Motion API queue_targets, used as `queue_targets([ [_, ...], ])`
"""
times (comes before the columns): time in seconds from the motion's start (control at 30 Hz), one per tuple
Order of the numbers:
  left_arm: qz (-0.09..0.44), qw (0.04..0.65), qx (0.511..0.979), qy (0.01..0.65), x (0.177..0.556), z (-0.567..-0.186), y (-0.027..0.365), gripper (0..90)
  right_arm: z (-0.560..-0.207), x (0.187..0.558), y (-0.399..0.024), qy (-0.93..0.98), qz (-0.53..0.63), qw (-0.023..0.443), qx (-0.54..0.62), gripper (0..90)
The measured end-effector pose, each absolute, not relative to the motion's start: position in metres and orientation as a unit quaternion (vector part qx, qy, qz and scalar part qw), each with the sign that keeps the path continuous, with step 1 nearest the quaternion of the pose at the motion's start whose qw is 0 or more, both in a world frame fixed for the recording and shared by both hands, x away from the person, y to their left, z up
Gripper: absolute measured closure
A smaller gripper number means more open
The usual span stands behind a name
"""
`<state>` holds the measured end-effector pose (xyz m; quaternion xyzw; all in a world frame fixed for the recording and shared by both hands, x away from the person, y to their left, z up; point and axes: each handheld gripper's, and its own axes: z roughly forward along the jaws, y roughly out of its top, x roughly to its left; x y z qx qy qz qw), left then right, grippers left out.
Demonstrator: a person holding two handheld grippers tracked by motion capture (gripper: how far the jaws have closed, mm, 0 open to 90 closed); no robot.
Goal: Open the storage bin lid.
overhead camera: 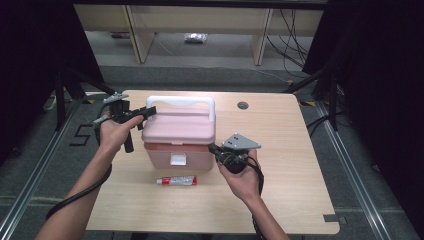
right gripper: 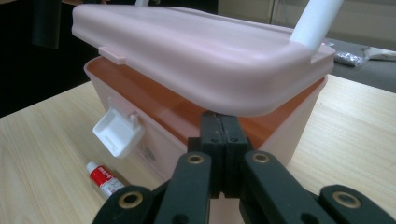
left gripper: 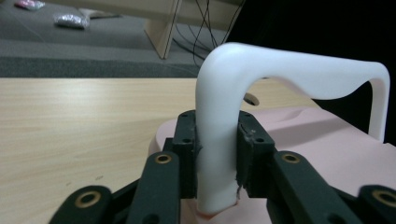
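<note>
A pink lidded box [overhead camera: 165, 156] stands mid-table with its white handle [overhead camera: 180, 101] upright. Its lid [overhead camera: 180, 127] sits raised off the base at the front, and the white latch [overhead camera: 177, 159] hangs loose. My left gripper [overhead camera: 147, 112] is shut on the handle's left leg [left gripper: 217, 154], with both pads against it. My right gripper [overhead camera: 212, 148] is shut with nothing between its jaws. Its tips [right gripper: 219, 121] are tucked under the lid's edge [right gripper: 196, 51] at the box's right front corner, above the base wall [right gripper: 163, 140]. The latch [right gripper: 117, 133] also points outward in the right gripper view.
A small red-and-white tube [overhead camera: 176, 180] lies on the table just in front of the box, also seen as tube [right gripper: 103, 179]. A cable hole [overhead camera: 243, 105] sits at the table's back right. Black stand legs flank the table; wooden furniture and cables lie beyond.
</note>
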<state>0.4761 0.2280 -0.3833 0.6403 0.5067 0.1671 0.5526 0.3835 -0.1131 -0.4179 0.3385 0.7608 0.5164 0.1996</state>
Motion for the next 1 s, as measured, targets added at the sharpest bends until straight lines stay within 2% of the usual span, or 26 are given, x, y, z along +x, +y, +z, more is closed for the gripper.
queue_targets([
  [0.13, 0.2, 0.567, 0.633, 0.487, 0.467, -0.376, 0.232, 59.0, -0.417, 0.384, -0.113, 0.758, 0.519, 0.203, 0.339, 90.0],
  [0.23, 0.222, 0.573, 0.632, 0.472, 0.456, -0.369, 0.236, 58.6, -0.416, 0.384, -0.113, 0.756, 0.52, 0.206, 0.341, 90.0],
  [0.43, 0.245, 0.579, 0.637, 0.446, 0.433, -0.364, 0.244, 66.0, -0.416, 0.384, -0.113, 0.755, 0.52, 0.214, 0.338, 90.0],
  [0.83, 0.247, 0.578, 0.651, 0.425, 0.396, -0.376, 0.254, 84.6, -0.413, 0.385, -0.112, 0.751, 0.523, 0.208, 0.345, 90.0],
  [1.0, 0.236, 0.587, 0.648, 0.423, 0.384, -0.39, 0.257, 89.0, -0.41, 0.386, -0.112, 0.748, 0.526, 0.215, 0.343, 90.0],
])
